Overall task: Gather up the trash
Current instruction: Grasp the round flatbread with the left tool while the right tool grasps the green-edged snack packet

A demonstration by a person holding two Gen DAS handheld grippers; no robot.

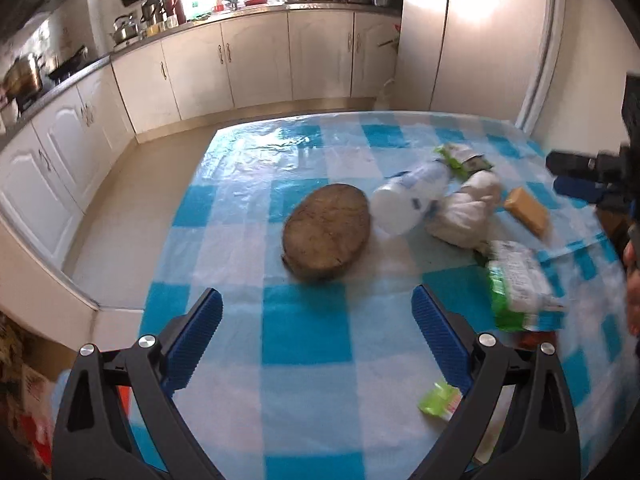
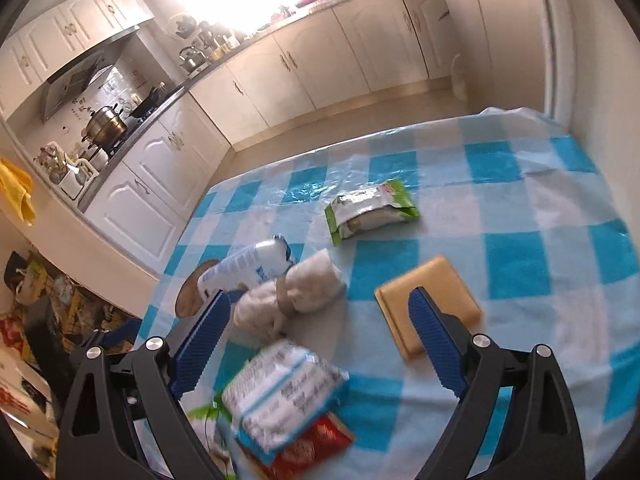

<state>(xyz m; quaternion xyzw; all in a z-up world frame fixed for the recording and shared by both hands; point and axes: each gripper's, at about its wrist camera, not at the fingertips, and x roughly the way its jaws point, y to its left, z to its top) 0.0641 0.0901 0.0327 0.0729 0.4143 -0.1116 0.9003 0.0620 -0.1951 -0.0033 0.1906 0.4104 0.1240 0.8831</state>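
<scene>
Trash lies on a blue-and-white checked tablecloth (image 1: 308, 332). In the left wrist view I see a white plastic bottle (image 1: 408, 202) on its side, a crumpled white bag (image 1: 464, 212), a green-and-white wrapper (image 1: 516, 284), another wrapper (image 1: 464, 158) farther back and a small green scrap (image 1: 440, 398). My left gripper (image 1: 316, 312) is open and empty above the cloth. My right gripper (image 2: 320, 312) is open and empty over the white bag (image 2: 296, 292), bottle (image 2: 248, 268), a blue-white packet (image 2: 280, 396) on a red packet (image 2: 316, 440), and a green wrapper (image 2: 368, 208).
A round wooden board (image 1: 326, 232) lies left of the bottle. A yellow sponge (image 2: 428, 304) lies right of the bag and also shows in the left wrist view (image 1: 526, 210). White kitchen cabinets (image 1: 256, 68) stand beyond the table. Clutter (image 2: 40, 312) sits on the floor at the left.
</scene>
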